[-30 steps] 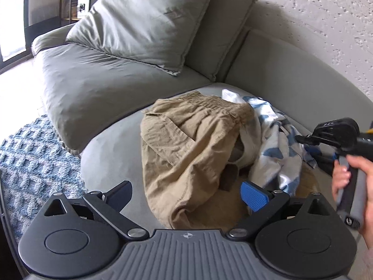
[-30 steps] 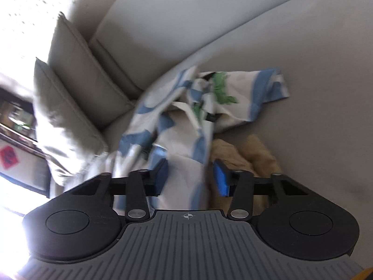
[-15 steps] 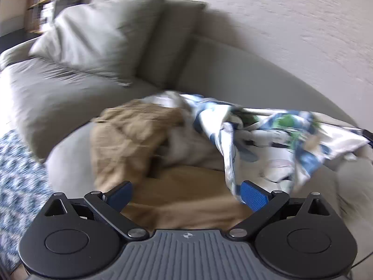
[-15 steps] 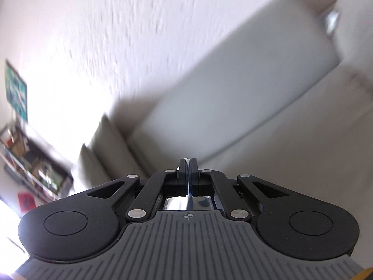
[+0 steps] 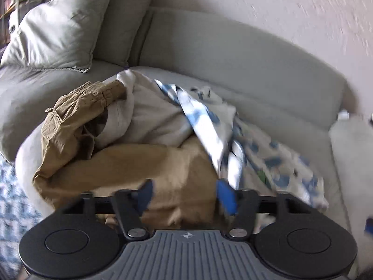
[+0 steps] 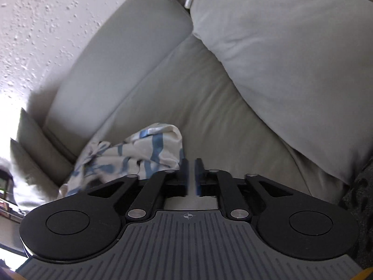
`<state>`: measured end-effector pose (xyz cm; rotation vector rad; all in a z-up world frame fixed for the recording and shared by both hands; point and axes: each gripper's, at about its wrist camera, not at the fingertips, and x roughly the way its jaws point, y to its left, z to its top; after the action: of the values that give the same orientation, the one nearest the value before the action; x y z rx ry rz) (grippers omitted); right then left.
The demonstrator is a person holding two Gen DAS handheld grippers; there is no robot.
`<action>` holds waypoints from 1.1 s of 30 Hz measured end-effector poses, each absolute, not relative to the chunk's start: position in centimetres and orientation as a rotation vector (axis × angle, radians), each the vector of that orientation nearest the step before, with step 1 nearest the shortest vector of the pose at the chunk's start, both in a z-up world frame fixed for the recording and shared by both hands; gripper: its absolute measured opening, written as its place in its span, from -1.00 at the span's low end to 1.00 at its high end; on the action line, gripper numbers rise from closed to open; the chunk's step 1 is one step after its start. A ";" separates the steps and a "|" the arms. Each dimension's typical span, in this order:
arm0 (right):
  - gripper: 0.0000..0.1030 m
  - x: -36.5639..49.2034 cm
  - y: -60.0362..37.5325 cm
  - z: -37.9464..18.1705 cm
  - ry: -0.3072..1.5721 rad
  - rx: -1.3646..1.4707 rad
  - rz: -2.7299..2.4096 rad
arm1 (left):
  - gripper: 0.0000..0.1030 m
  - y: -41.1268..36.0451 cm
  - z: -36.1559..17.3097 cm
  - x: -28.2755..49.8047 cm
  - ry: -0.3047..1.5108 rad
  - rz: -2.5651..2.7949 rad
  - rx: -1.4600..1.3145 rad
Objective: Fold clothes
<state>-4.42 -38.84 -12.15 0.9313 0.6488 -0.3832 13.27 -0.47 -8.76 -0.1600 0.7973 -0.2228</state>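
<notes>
No readable words, brands or numbers appear in either view. The only mark is a small round crosshair emblem, without lettering, at the top middle edge of the ribbed grey body of each gripper.

Right gripper (image 6: 191, 177), jaws narrowly apart, hovers over the grey sofa (image 6: 191, 98); a blue-patterned garment (image 6: 130, 156) lies lower left, a cushion (image 6: 291, 58) upper right.

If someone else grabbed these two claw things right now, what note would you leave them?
Left claw: open, empty, low over the tan trousers.
Right claw: slightly open, holding nothing, beside the blue-and-white patterned cloth.
Both garments, plus a pale grey one, lie crumpled in a heap on the sofa seat.
Done: nothing looks folded.
Left: separate, flatten and fold each piece.
</notes>
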 end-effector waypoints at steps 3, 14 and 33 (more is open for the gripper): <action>-0.24 -5.1 -38.8 -12.1 0.639 0.915 -0.323 | -0.44 -2.1 -8.3 15.1 0.794 -0.253 -0.129; -0.10 -1.9 -37.0 -14.9 0.684 0.936 -0.218 | -0.10 -9.0 -8.1 21.3 0.868 -0.318 0.171; -0.01 -0.6 -37.8 -16.2 0.679 0.948 -0.182 | -0.22 -13.1 -9.3 24.0 0.871 -0.142 0.566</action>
<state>-0.61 -37.75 -16.25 0.9481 0.6786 -0.1816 24.05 -13.05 -9.31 0.5656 0.8709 -0.1422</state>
